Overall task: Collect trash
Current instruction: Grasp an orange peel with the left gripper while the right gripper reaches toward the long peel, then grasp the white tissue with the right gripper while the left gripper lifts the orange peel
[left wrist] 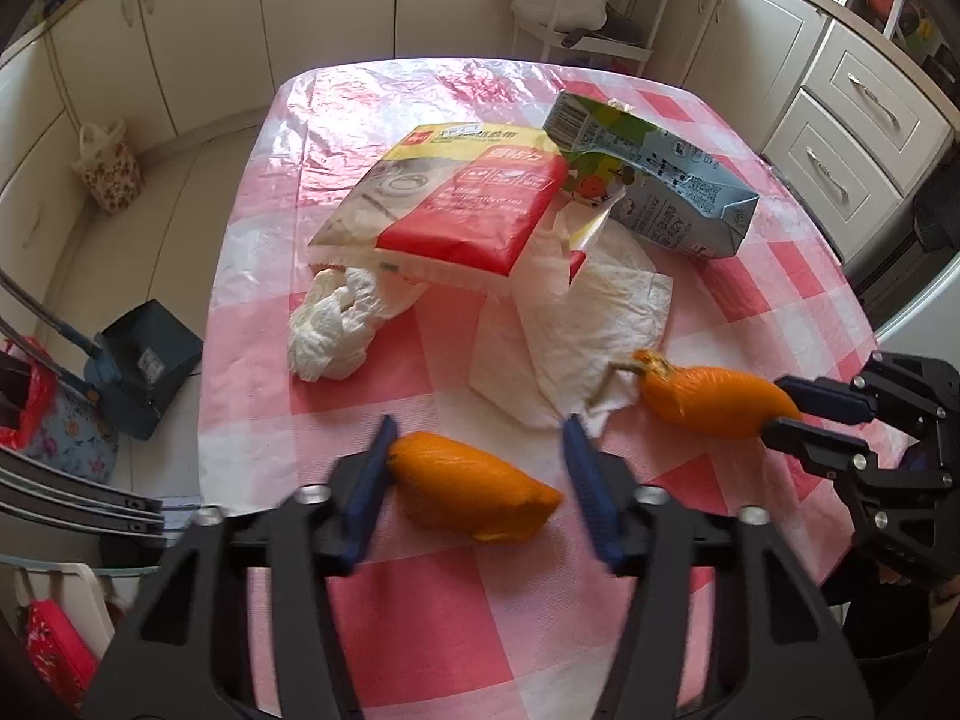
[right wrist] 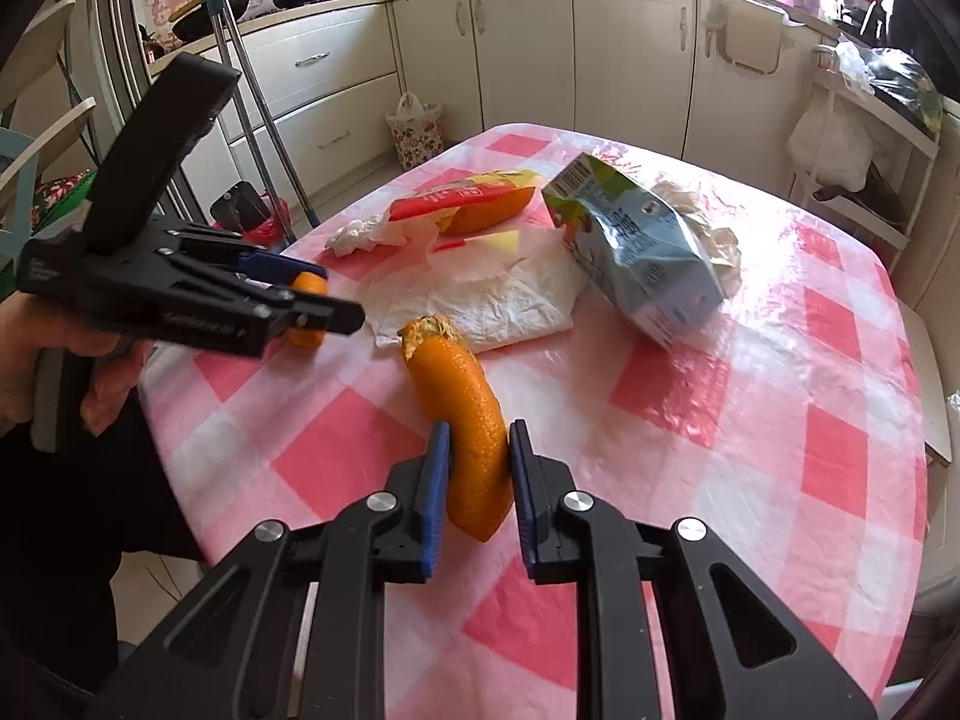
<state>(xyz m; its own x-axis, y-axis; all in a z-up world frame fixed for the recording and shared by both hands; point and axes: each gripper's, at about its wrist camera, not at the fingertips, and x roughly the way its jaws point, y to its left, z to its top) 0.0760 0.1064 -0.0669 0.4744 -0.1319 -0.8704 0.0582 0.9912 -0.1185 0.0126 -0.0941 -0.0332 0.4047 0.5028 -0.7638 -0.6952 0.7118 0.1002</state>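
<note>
Two orange peel pieces lie on the pink checked tablecloth [left wrist: 456, 618]. My left gripper [left wrist: 480, 426] is open, its fingers on either side of the near peel [left wrist: 468, 495], which also shows in the right wrist view [right wrist: 309, 312]. My right gripper [right wrist: 478, 435] is shut on the second peel [right wrist: 465, 414], also seen in the left wrist view [left wrist: 714, 397]. Behind lie a crumpled tissue [left wrist: 333, 327], a flat paper towel [left wrist: 576, 324], a red and yellow tissue pack [left wrist: 456, 210] and a squashed blue carton [left wrist: 672, 192].
A blue dustpan [left wrist: 147, 360] with a long handle stands on the floor left of the table. A floral bag [left wrist: 111, 168] sits by the cabinets. White kitchen cabinets [right wrist: 630, 54] surround the table. A white shelf rack [right wrist: 864, 138] stands at the right.
</note>
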